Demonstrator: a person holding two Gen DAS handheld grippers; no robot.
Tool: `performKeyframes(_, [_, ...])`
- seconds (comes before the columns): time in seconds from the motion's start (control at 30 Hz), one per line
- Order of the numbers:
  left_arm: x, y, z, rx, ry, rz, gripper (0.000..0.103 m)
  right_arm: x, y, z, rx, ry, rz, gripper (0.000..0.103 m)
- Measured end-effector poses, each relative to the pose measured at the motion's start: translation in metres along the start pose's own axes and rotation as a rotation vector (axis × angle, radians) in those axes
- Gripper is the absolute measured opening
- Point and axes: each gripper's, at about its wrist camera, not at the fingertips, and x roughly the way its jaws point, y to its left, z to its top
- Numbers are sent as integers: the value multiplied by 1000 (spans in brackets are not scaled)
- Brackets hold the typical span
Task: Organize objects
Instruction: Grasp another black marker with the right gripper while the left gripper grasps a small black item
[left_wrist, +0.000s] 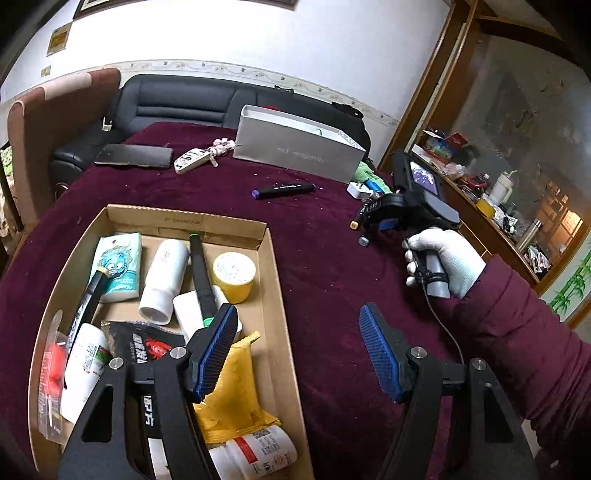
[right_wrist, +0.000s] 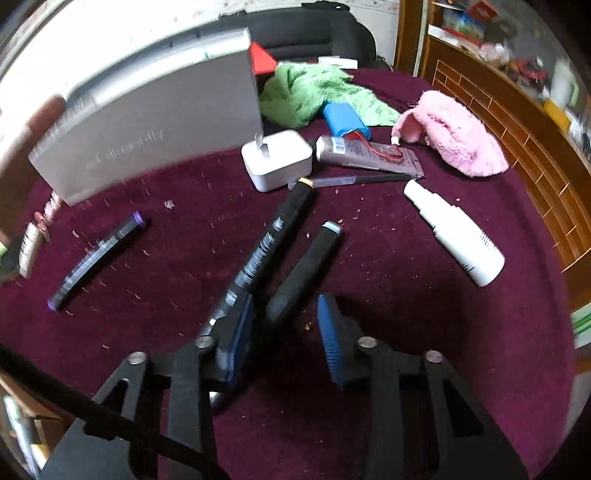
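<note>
A white wall (left_wrist: 280, 40) with a thin floral border strip fills the top of the left wrist frame, with a dark grey leather sofa (left_wrist: 192, 103) below it at upper centre. The surface (left_wrist: 332, 266), covered in dark maroon velvet cloth, spreads across the middle. A brown wooden shelf unit (left_wrist: 491, 221), cluttered, runs down the right edge.

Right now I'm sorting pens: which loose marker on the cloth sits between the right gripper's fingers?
The grey-capped marker, between the open right gripper fingers; the yellow-capped marker lies alongside, the purple-capped one far left.
</note>
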Motion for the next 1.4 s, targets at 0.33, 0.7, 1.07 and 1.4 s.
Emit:
performKeyframes(0.33, [-45,10,-7,-38,-87,91,63,-6,1,-29,-140,-15,-8,12])
performKeyframes(0.7, [-7,-50,16,97,32,12,63,-52,-68,-110,-86,-52,144,12])
performKeyframes(1.07, [179,-135,87,335,126,175,62,-58,-125,-121,85,-99,299,13])
performKeyframes(1.4, [307,-131,98,412,200,354,62,-53,-135,-122,140,-92,372,13])
